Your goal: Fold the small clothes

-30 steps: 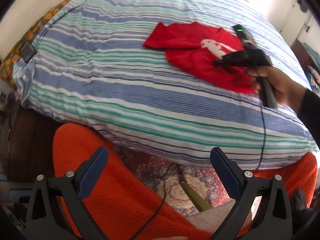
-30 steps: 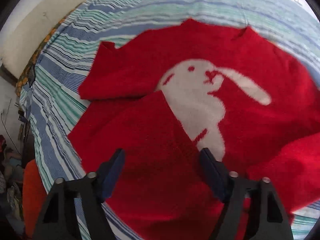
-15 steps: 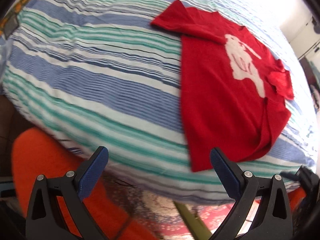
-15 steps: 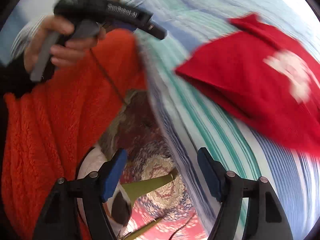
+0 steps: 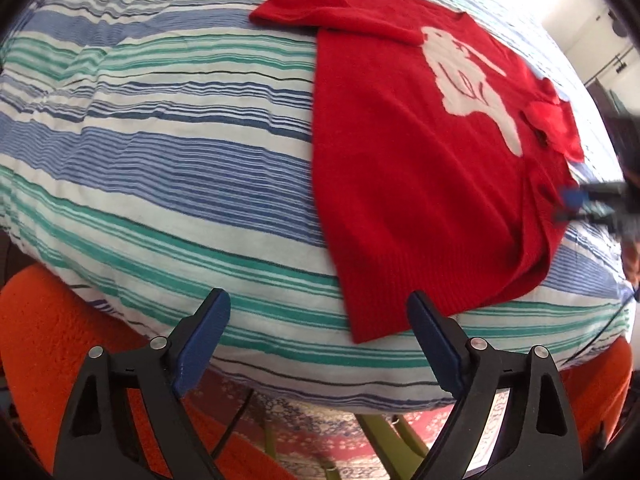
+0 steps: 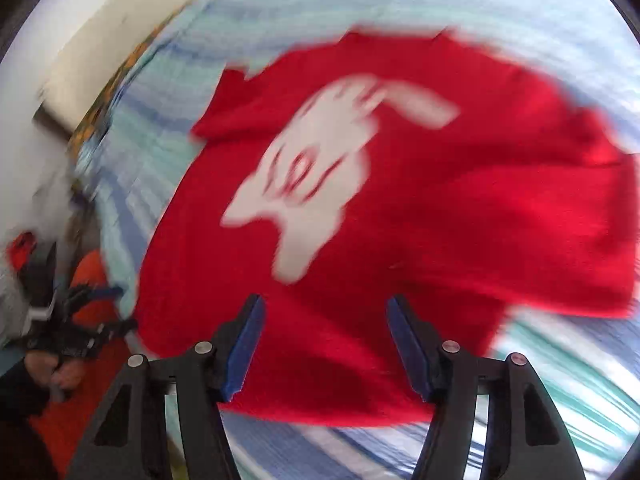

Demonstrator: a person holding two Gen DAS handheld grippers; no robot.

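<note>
Striped bedding (image 5: 160, 168) in blue, green and white covers the bed that fills both of my wrist views. On it lies a small red sweater (image 5: 400, 168) with a white rabbit design (image 5: 472, 92) on its front. The sweater is spread flat towards the right part of the bed as my left camera sees it, its ribbed hem close to the near edge. One sleeve (image 5: 320, 8) is folded in across the upper chest, and a bunched red piece (image 5: 556, 128) sits at the far right side.

My left gripper (image 5: 318, 334) hangs over the near edge of the bed, just short of the hem's lower left corner. Its blue-padded jaws stand wide apart with nothing between them; they have just been closing a little. Below it I see orange fleece (image 5: 60, 340) and a patterned rug (image 5: 340, 432).

My right gripper (image 6: 324, 344) is above the lower part of the sweater, in a view badly smeared by motion. Its jaws are parted, about half way, and have just been closing; no cloth is pinched between the pads. At the left edge of that view I can make out the left gripper in a hand (image 6: 56, 368), blurred.
</note>
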